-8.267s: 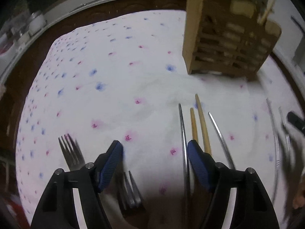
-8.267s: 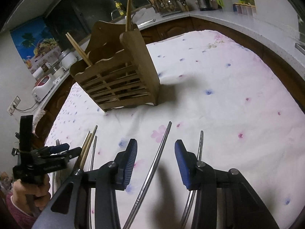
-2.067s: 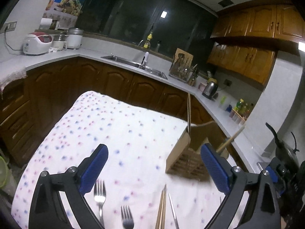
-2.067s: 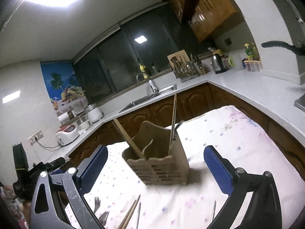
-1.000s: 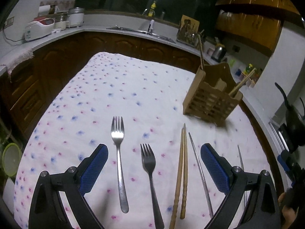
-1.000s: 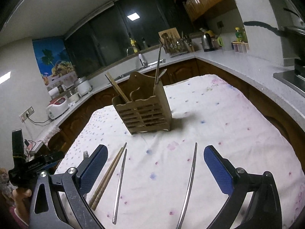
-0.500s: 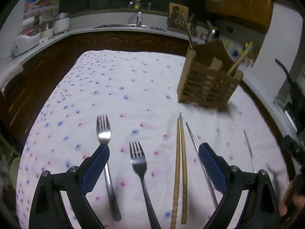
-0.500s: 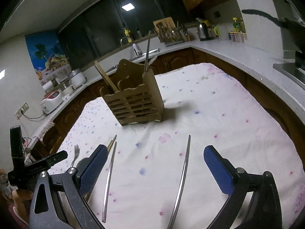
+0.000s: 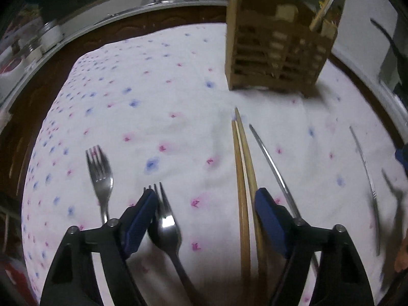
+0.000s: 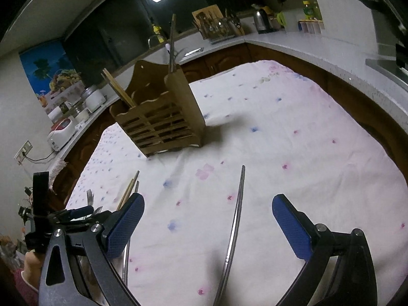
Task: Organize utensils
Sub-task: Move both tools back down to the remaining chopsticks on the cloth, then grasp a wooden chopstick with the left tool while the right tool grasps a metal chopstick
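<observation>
Left jaws: the left gripper [image 9: 205, 216] is closing from a wide spread, still well open; the pads are not yet pressing on anything.
Between left jaws: a fork [image 9: 165, 225] is lying just inside the left pad [image 9: 139, 223], and a pair of wooden chopsticks [image 9: 242, 178] just inside the right pad. Which one is the target, I cannot tell.
Outside left jaws: a second fork [image 9: 99, 173] is lying beyond the left pad, a metal chopstick [image 9: 271, 164] beyond the right pad.
Right jaws: the right gripper [image 10: 207, 225] is standing wide open, holding nothing; a curved metal rod [image 10: 236, 219] is running up between its fingers, touching neither.
Holder: the wooden rack [image 10: 163, 117] is standing upright at the far side of the cloth [image 10: 306, 140], well apart from both grippers, already carrying chopsticks and one tall metal piece.
Change, left: compared with a second ago, the left gripper is sitting lower and closer over the utensils, pitched more steeply at the cloth, and its jaws are narrowing.
Change, right: the right view is showing more cloth and less ceiling; its spread looks the same.
Meaning: judged as the start of a pick by the left gripper; sorting is partly done, with at least six pieces still loose on the cloth.
Risk: with two items inside the jaws, the closing could be catching both.
</observation>
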Action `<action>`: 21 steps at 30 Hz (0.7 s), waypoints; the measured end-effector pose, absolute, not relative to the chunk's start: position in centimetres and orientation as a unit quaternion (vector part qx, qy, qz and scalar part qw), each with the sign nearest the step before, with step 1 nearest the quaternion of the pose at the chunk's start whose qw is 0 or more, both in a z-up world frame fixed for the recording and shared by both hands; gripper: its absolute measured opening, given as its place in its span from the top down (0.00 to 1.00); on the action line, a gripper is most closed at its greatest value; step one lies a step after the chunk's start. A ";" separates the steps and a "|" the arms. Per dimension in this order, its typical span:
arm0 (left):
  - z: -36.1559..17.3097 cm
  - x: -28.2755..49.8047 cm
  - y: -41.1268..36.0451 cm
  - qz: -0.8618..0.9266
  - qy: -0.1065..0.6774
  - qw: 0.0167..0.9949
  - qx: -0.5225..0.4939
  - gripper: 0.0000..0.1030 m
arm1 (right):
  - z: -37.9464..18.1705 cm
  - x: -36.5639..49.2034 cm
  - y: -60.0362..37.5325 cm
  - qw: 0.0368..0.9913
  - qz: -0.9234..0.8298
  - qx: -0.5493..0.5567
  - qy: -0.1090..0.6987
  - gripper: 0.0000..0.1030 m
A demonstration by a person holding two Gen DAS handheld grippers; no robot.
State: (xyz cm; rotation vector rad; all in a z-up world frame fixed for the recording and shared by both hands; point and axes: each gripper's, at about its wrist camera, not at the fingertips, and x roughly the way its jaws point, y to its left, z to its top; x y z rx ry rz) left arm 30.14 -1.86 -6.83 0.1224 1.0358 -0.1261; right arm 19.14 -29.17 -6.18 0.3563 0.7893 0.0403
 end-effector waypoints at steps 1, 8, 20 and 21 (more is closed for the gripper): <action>-7.1 30.3 -2.0 -0.057 0.493 0.865 0.068 0.27 | -6.3 19.2 -29.2 0.907 0.019 0.172 0.384 0.02; -8.0 31.7 -1.9 -0.053 0.494 0.865 0.070 0.29 | -7.8 20.5 -28.8 0.898 0.014 0.157 0.410 0.25; -8.6 34.5 -2.0 -0.071 0.510 0.855 0.057 0.51 | -10.6 24.1 -28.0 0.869 -0.029 0.089 0.487 0.72; -8.6 34.4 -2.0 -0.075 0.512 0.854 0.056 0.54 | -10.6 24.1 -28.0 0.867 -0.029 0.087 0.489 0.73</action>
